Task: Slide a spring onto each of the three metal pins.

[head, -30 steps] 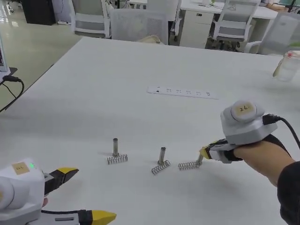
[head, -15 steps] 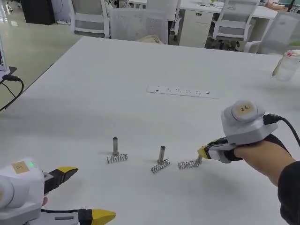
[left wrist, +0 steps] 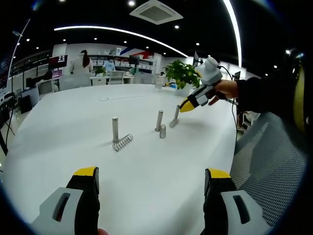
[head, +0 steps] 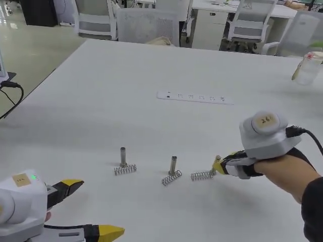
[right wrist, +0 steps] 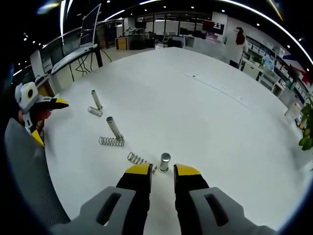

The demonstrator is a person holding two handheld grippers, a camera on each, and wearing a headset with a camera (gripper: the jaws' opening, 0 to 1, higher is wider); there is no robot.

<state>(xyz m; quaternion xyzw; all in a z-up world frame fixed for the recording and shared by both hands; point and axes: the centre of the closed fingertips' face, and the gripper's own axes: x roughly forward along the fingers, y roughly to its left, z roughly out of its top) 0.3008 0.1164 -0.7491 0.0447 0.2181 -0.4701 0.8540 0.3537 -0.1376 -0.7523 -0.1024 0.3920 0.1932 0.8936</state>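
Facing a smooth cylindrical pin [right wrist: 165, 161], right gripper [right wrist: 163, 170] jaws sit slightly apart, left gripper [left wrist: 152, 172] jaws wide.

A wide white desk [head: 151, 85] takes up most of the head view, with a white power strip [head: 195, 98] lying flat near its middle and a clear jar [head: 307, 68] by its right edge. Beyond the far edge stand grey mesh chairs [head: 146, 24] and a white cabinet [head: 208, 31]. Past the left edge lies a glossy pale floor [head: 35, 48], where a black cable [head: 12, 93] loops. In the left gripper view the dark ceiling [left wrist: 98, 14] carries a long light strip [left wrist: 122, 32], spotlights [left wrist: 131, 3] and a square vent [left wrist: 155, 11], and a green plant [left wrist: 182, 73] stands beyond the desk
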